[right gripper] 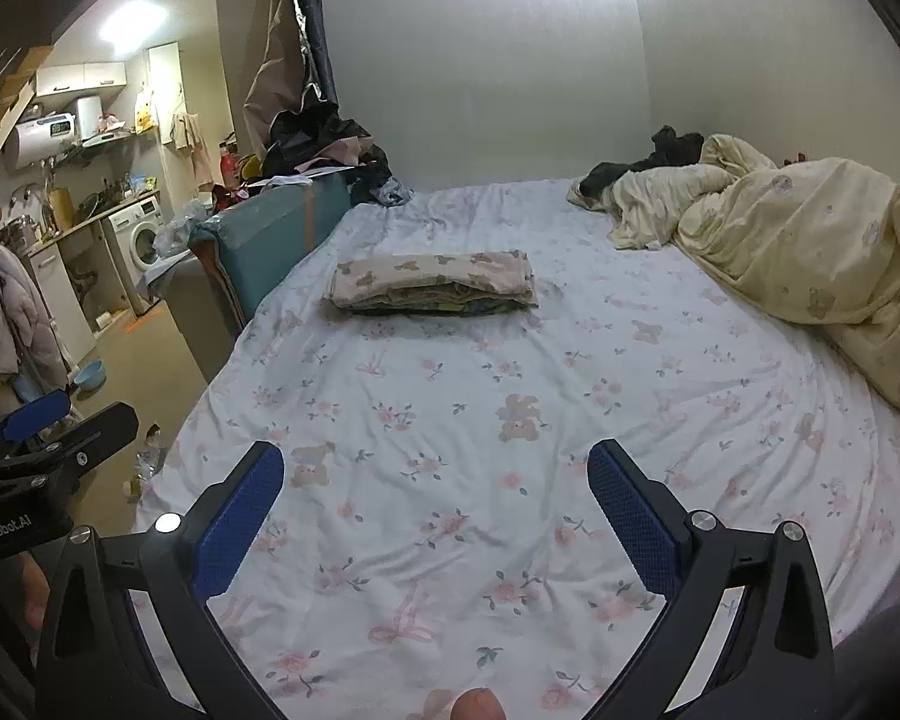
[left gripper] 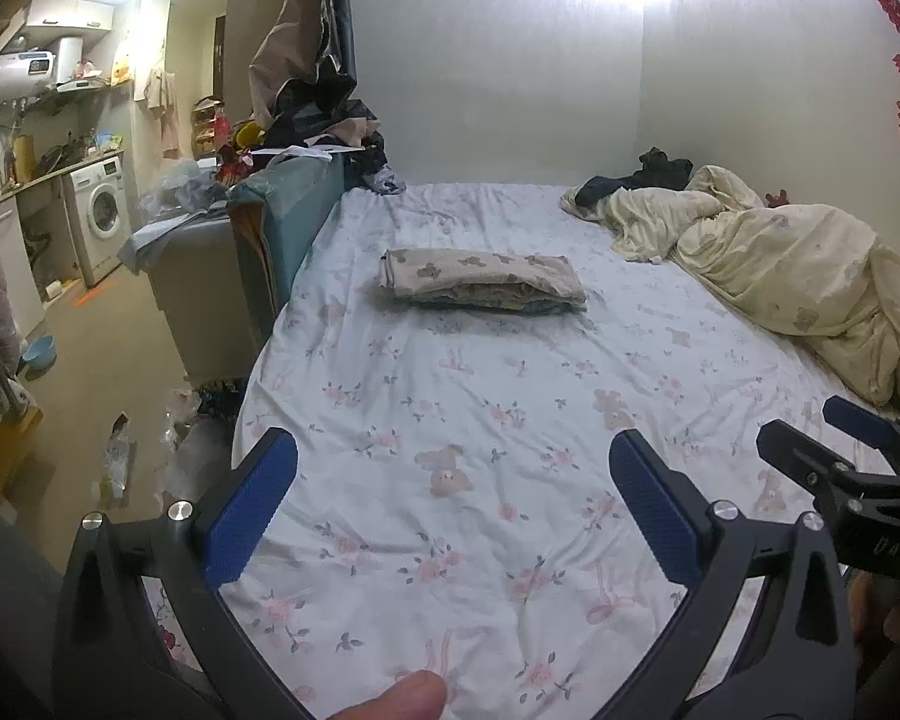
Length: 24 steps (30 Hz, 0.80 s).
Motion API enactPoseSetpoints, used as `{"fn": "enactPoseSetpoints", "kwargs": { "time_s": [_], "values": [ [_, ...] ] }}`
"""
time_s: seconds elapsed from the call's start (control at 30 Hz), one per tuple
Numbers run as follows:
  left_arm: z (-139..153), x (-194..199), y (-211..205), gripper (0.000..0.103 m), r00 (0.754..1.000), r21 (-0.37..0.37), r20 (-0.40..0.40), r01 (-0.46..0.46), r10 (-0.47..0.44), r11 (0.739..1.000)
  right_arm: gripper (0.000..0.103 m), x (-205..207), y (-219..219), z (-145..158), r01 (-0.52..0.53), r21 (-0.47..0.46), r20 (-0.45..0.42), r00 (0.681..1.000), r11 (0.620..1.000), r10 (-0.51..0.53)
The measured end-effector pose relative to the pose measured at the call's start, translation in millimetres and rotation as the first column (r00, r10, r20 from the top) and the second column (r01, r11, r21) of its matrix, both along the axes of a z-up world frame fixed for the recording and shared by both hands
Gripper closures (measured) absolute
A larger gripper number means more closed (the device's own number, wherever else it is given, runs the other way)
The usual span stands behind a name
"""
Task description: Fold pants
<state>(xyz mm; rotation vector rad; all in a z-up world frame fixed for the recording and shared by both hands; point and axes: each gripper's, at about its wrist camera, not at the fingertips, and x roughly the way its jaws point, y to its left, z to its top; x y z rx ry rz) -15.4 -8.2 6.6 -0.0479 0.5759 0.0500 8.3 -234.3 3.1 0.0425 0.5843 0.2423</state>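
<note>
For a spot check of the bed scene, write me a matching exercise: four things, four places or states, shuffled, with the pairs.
Things:
1. folded pants
2. cream quilt
3. left hand-held gripper
4. washing machine

Places or states:
A. open, over the sheet
B. far left, under the counter
C. stacked flat mid-bed
D. crumpled along the bed's right side

Pairs: 1-C, 2-D, 3-A, 4-B

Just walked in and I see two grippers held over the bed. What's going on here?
A person holds a gripper in each hand above the floral bedsheet. The left gripper and the right gripper both have their jaws open and hold nothing. A folded bear-print garment, likely the pants, lies flat in a neat stack further up the bed, apart from both grippers. A crumpled cream duvet sits by the wall. The folding looks done.
</note>
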Motion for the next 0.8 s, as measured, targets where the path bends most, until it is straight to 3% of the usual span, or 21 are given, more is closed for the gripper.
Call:
{"fn": "enactPoseSetpoints", "kwargs": {
  "time_s": [0.8],
  "values": [
    [-4.4, 0.7, -1.9, 0.0, 1.0, 0.007, -0.017, -0.011, 0.011, 1.0, 0.0, -3.4, -0.3, -1.0, -0.004, 0.006, -0.003, 1.0, 1.0, 0.004]
  ]
}}
